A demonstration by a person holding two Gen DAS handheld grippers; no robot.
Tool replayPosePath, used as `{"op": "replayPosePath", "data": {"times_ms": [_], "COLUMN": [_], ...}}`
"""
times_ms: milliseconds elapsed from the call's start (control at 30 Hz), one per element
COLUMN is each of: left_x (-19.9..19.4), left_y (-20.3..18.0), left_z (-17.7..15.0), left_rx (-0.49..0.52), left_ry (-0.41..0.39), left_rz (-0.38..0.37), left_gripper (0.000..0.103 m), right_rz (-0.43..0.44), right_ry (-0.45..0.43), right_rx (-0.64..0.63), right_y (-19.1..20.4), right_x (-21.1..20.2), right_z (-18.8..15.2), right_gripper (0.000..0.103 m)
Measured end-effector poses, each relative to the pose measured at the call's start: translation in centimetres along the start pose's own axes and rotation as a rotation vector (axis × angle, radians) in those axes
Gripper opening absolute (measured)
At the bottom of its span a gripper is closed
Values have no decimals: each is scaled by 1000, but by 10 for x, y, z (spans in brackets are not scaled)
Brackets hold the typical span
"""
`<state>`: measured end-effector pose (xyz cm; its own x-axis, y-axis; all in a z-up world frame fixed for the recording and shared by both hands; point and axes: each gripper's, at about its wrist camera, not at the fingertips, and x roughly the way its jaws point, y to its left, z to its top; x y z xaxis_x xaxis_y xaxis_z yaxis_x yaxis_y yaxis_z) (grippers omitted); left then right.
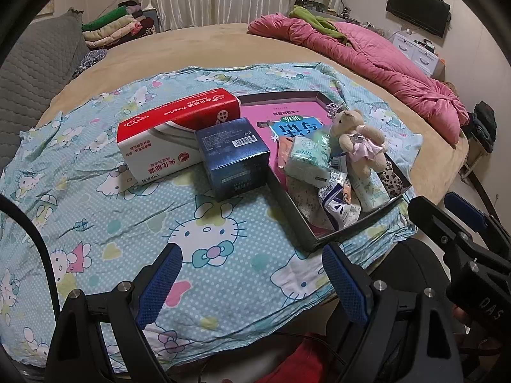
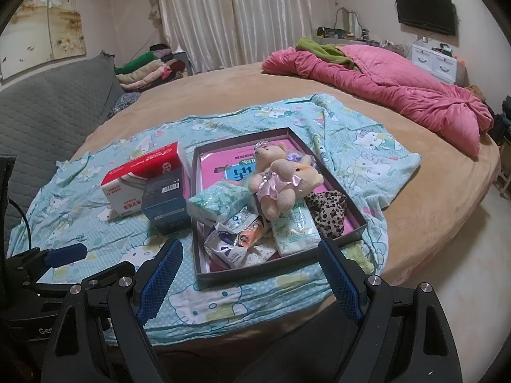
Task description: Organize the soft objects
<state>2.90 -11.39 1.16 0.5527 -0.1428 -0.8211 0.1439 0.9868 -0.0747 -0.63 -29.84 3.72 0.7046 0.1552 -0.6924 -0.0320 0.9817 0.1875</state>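
A shallow dark box (image 2: 357,223) (image 1: 289,217) lies on a Hello Kitty sheet (image 1: 127,223) (image 2: 367,146) on the bed. In it lie a teddy bear in a pink dress (image 2: 281,178) (image 1: 361,140), green tissue packs (image 2: 220,202) (image 1: 306,156), a leopard-print cloth (image 2: 329,210) (image 1: 391,175), a flower-print pack (image 2: 297,226) and foil sachets (image 2: 228,244) (image 1: 335,201). A red-and-white carton (image 1: 172,134) (image 2: 140,178) and a dark blue box (image 1: 233,156) (image 2: 164,201) stand left of it. My left gripper (image 1: 252,274) and right gripper (image 2: 249,268) are open, empty, near the bed's front edge.
A pink quilt (image 2: 383,83) (image 1: 367,51) lies at the bed's far right. Folded clothes (image 2: 147,67) are piled at the back left beside a grey headboard (image 2: 48,111). A wall TV (image 2: 424,9) and white drawers (image 2: 434,62) stand at the right.
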Motion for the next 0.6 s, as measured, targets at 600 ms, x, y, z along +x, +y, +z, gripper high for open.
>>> {"op": "replayPosePath", "data": {"times_ms": [600], "left_x": [0], "left_y": [-1], "left_z": [0], "left_rx": [6], "left_ry": [-2], "left_rz": [1], "left_gripper": [89], "right_rz": [-1], "right_ry": [-3], "right_rx": [1], "right_y": [-1], "right_x": [-1], "right_z": [2], "right_gripper": [87]}}
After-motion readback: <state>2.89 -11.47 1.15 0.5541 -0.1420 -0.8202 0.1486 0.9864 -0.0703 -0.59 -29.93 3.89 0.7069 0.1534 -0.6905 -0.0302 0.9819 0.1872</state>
